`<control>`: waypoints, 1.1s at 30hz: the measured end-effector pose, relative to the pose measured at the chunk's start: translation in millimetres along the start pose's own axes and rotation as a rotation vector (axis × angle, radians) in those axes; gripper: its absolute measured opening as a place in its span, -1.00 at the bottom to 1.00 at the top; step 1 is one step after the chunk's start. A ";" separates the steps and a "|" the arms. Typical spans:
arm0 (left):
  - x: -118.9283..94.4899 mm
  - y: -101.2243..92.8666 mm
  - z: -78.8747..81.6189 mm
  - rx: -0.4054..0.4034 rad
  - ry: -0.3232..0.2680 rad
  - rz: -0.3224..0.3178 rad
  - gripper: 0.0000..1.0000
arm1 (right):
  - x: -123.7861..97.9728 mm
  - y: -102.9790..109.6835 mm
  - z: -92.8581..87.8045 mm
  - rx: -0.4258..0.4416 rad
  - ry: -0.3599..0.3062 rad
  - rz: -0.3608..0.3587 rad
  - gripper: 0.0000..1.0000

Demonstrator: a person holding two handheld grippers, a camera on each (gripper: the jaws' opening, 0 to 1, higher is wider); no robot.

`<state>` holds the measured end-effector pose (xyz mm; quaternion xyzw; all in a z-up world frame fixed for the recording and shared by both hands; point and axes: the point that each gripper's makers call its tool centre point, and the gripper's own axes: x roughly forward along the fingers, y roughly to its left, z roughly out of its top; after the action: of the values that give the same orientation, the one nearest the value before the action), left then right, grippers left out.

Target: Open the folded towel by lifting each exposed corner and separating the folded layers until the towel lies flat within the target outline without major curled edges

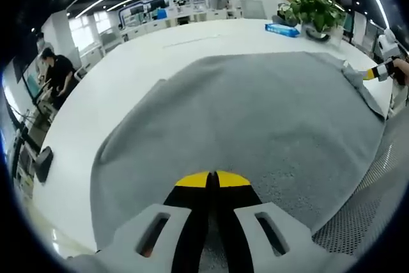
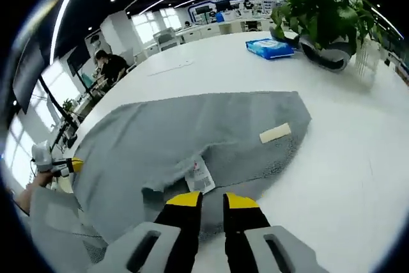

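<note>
Grey towel (image 1: 255, 119) spread on white tabletop (image 1: 128, 68); left tongs (image 1: 213, 180) closed pinching near edge, right tongs (image 2: 209, 201) slightly parted over labelled hem, for flattening.

Grey terry-cloth towel (image 1: 255, 126) spread across the white table, partly unfolded.

In the right gripper view the grey towel (image 2: 185, 135) lies mostly flat, but its edge closest to the camera is turned over so that a white care label (image 2: 200, 176) shows, and a cream rectangular tag (image 2: 275, 133) sits on a darker strip close to one corner. In the left gripper view its surface looks smooth, with one far corner slightly raised at the table's edge.
</note>
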<state>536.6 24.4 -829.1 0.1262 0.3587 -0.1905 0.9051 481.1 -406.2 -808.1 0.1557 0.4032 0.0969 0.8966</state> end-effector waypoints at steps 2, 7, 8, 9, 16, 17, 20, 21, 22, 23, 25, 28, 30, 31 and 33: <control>-0.1 -0.2 -0.1 0.002 0.006 -0.004 -0.96 | 1.9 6.8 6.9 0.070 -0.035 0.035 -0.79; -0.6 -1.3 -0.4 -0.001 0.010 -0.007 -0.96 | 6.9 23.0 25.1 0.002 -0.080 0.073 -0.79; -0.6 -1.2 -0.5 0.001 0.011 -0.006 -0.96 | 10.2 31.7 26.5 -0.039 -0.065 0.076 -0.78; -0.5 -1.2 -0.4 0.005 0.014 -0.006 -0.96 | 13.7 39.4 27.8 -0.061 -0.061 0.092 -0.78; -0.7 -0.9 -0.2 0.015 0.022 -0.008 -0.96 | 57.7 80.4 18.0 -0.390 0.029 0.113 -0.78; -1.1 -1.3 0.0 0.014 0.022 -0.008 -0.96 | 65.2 79.0 12.3 -0.445 0.066 0.094 -0.78; -2.4 -2.8 0.7 0.012 0.019 -0.008 -0.96 | 75.1 71.7 8.6 -0.567 0.102 0.028 -0.79; -1.9 -3.1 1.0 0.012 0.017 -0.007 -0.96 | 77.1 70.3 5.9 -0.595 0.120 0.018 -0.81; -2.0 -3.3 1.2 0.011 0.016 -0.007 -0.96 | 78.1 69.2 5.2 -0.607 0.125 0.009 -0.82; -2.4 -3.4 1.3 0.010 0.015 -0.006 -0.96 | 79.2 69.5 5.0 -0.610 0.123 0.009 -0.83; -2.2 -3.0 1.8 0.009 0.014 -0.006 -0.96 | 79.8 70.5 6.2 -0.617 0.118 0.012 -0.85; -2.0 -2.4 1.8 0.007 0.015 -0.007 -0.96 | 79.4 69.9 5.9 -0.674 0.119 0.011 -0.89; -2.4 -2.6 1.7 0.006 0.014 -0.008 -0.96 | 77.3 69.6 6.2 -0.672 0.116 0.017 -0.93; -2.6 -2.8 1.7 0.007 0.015 -0.009 -0.96 | 74.9 68.9 7.0 -0.662 0.110 0.021 -0.93; -3.0 -3.2 1.8 0.010 0.017 -0.009 -0.96 | 67.6 68.2 9.8 -0.656 0.106 0.026 -0.94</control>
<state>534.2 21.7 -826.0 0.1307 0.3660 -0.1953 0.9005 529.5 -324.3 -824.3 -0.1412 0.3945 0.2410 0.8754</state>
